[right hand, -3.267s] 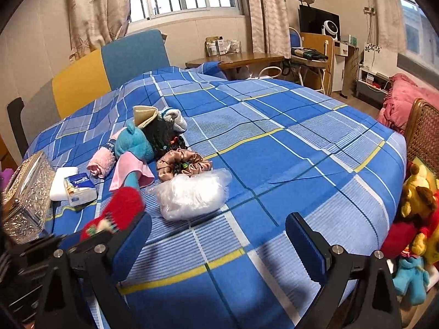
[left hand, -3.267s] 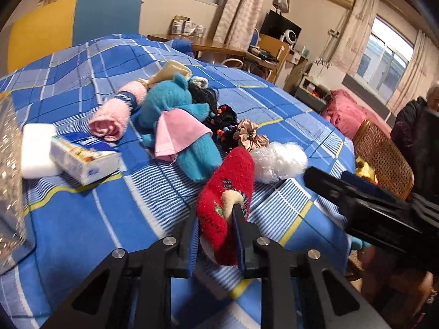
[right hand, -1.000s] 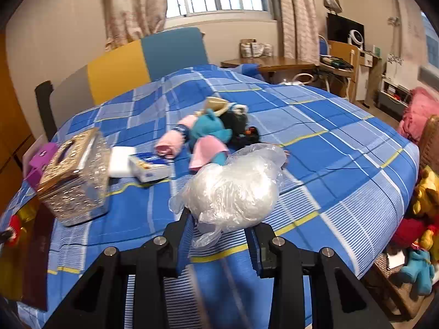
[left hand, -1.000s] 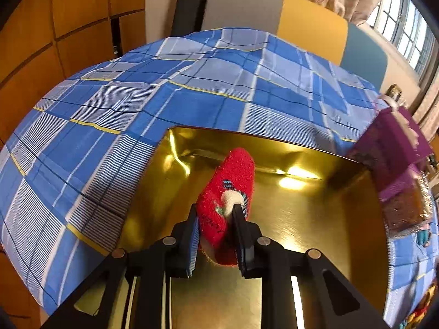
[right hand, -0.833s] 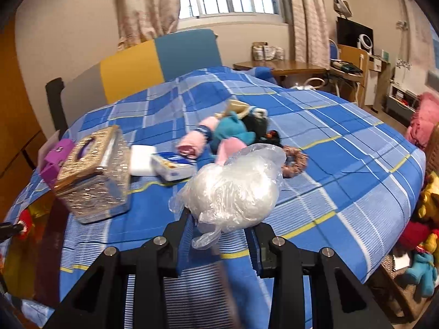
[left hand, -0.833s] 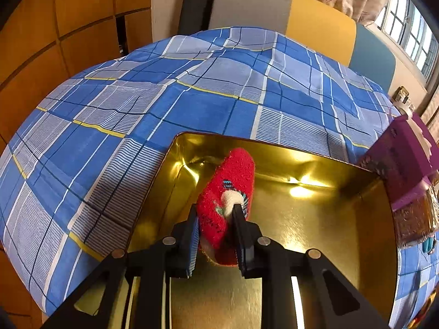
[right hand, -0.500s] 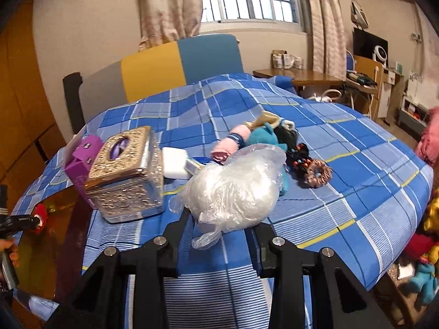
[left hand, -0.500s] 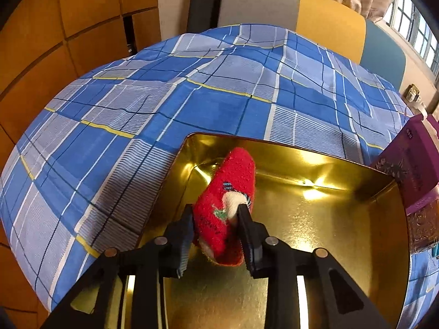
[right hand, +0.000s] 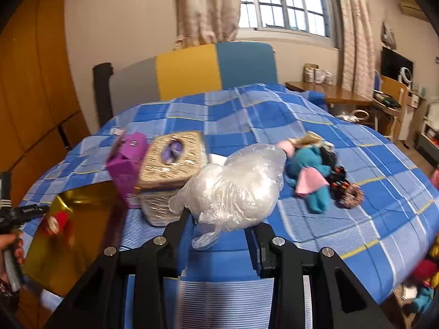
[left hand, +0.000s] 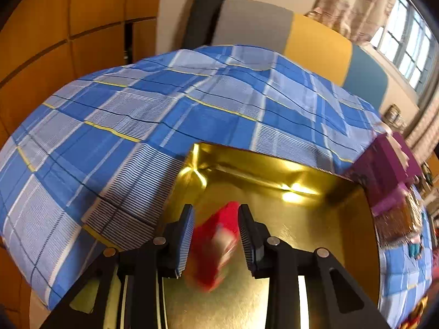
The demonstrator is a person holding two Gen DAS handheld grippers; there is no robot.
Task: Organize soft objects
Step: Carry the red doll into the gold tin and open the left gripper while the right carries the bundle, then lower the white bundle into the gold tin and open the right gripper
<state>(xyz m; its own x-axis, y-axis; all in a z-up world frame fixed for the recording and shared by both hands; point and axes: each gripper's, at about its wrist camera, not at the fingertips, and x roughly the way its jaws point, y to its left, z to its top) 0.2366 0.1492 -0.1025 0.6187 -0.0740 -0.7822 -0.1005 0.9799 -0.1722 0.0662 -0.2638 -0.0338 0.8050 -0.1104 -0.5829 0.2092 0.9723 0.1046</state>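
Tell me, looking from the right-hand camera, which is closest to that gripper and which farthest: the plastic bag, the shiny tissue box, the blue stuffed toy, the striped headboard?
1. Plastic bag: clamped in the right gripper itself.
2. Tissue box: just behind the bag, to the left.
3. Blue stuffed toy: farther out on the bed, to the right.
4. Headboard: at the bed's far end, against the wall.

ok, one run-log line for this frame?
left gripper: open, red sock blurred over gold tray | right gripper: shut on plastic bag above bed
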